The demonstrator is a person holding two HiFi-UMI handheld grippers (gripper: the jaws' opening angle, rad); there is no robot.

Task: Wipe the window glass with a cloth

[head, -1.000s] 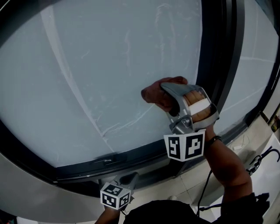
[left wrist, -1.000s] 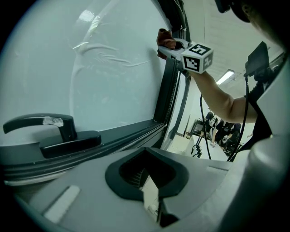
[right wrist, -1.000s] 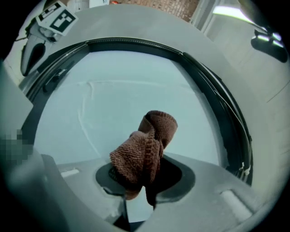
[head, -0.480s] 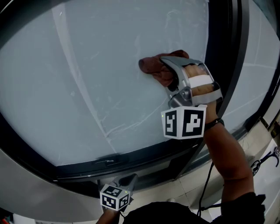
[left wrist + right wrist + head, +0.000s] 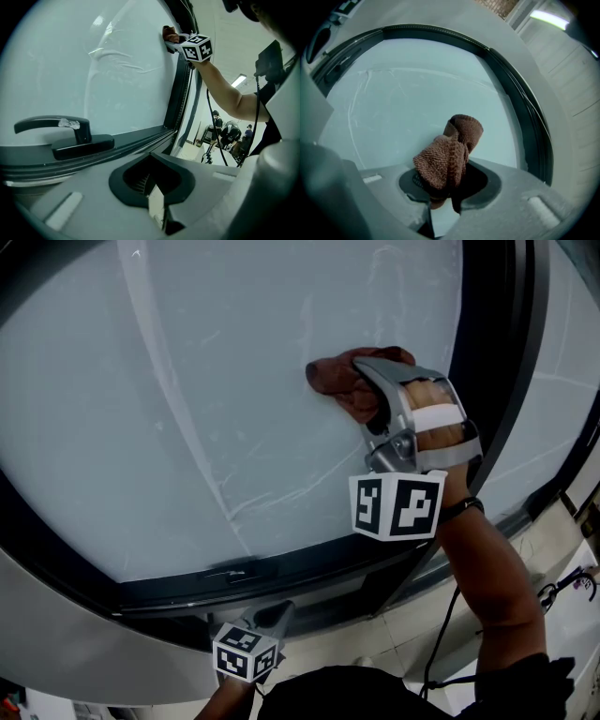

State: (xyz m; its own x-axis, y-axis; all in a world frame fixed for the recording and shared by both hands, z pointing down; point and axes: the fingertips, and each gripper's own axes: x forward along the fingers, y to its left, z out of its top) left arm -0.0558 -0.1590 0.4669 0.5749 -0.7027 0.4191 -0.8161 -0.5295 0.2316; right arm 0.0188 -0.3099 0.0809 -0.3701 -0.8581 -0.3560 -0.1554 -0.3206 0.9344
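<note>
Left gripper (image 5: 157, 211), bottom of head view: jaws together, nothing in them, sitting low by the frame. Right gripper (image 5: 440, 201) is clenched on the brown cloth (image 5: 449, 157), which is pressed to the window glass (image 5: 206, 381) right of centre. Streaks show mid and lower pane, so it looks mid-job. No readable text, only marker squares.

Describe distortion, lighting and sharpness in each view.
Head view: the wide-angle lens bows the window frame; the glass is evenly lit, with faint streaks showing. Left gripper view: fisheye with black corners, ceiling light bright. Right gripper view: cloth sharp, corners dark, strip light blown out.
</note>
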